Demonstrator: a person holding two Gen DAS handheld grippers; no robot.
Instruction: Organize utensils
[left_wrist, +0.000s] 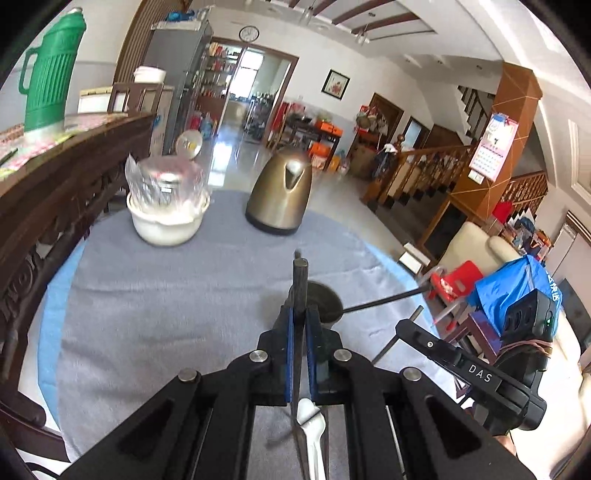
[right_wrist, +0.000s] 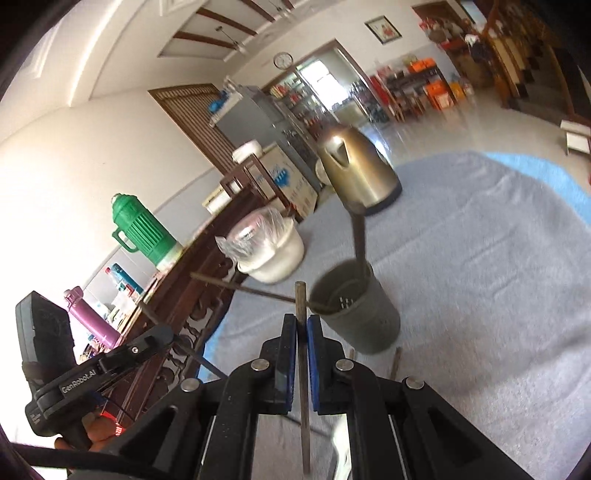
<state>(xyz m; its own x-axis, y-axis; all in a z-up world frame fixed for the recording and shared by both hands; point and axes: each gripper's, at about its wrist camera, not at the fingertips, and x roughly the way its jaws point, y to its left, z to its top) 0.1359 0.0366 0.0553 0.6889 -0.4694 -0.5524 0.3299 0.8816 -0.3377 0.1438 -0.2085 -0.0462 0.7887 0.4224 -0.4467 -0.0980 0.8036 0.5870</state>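
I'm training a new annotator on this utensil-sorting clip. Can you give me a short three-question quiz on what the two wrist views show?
1. True or false: the left gripper has its jaws open and empty.
2. Which stands on the grey cloth beside the white bowl? A) kettle B) toaster C) vase
3. What colour is the flask on the wooden sideboard?

Key:
1. False. The jaws are shut on a dark chopstick.
2. A.
3. Green.
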